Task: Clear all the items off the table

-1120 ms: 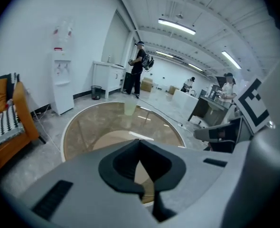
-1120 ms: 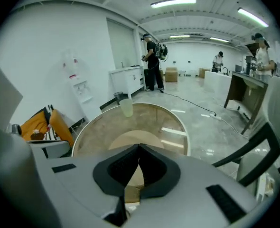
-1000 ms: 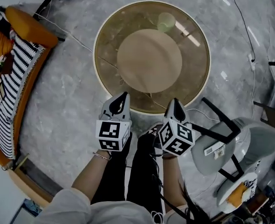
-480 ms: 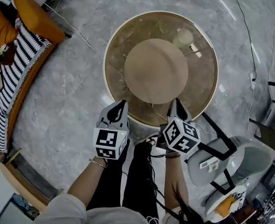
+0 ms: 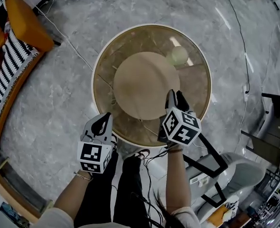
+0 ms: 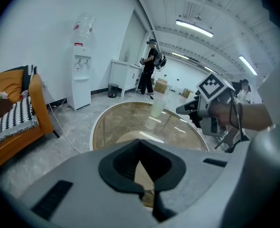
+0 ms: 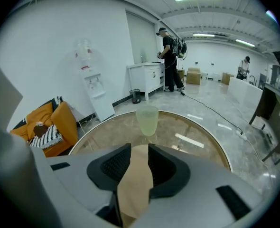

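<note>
Head view: only cup (image 5: 179, 55) stood on table (image 5: 104, 61), straight ahead of right gripper (image 5: 174, 95), apart from it. Right jaws apart, empty. Left gripper (image 5: 106, 118) jaws together, short of rim. Judged: clearing not begun.

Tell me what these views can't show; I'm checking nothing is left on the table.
Cup contents: pale, translucent in every view; cannot tell.
Table near edge: head view, partly covered by the right gripper; both gripper views, blocked by each gripper's own body.
</note>
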`<state>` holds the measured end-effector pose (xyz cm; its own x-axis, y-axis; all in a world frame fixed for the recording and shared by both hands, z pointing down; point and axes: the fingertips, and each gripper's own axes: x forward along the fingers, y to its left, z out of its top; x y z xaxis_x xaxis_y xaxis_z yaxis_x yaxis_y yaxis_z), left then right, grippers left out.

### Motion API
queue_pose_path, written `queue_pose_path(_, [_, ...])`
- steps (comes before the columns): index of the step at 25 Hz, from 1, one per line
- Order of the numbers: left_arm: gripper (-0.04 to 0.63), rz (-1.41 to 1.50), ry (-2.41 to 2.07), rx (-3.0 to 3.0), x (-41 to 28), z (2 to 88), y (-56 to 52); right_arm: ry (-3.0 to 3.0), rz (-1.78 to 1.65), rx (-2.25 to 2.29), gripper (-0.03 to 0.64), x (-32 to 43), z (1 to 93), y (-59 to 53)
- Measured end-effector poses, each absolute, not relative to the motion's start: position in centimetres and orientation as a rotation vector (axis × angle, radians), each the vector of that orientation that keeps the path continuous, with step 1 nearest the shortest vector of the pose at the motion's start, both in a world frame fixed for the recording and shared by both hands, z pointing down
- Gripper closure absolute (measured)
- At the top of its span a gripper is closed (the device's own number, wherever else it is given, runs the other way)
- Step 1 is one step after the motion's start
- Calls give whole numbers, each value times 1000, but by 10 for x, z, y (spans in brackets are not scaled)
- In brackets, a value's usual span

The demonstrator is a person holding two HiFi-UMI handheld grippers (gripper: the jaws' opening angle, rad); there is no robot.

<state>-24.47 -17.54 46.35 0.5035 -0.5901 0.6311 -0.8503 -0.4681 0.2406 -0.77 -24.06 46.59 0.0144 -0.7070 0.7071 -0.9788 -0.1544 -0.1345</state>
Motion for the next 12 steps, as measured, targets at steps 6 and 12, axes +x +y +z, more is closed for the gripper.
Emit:
queue_pose_path(6, [588, 649, -1221, 2168, -254, 475, -183, -1719, 820, 1854, 460, 7, 471, -285])
queue_pose_path(12, [588, 650, -1245, 2137, -259, 481, -193, -1639, 757, 1916, 462, 40, 468, -333])
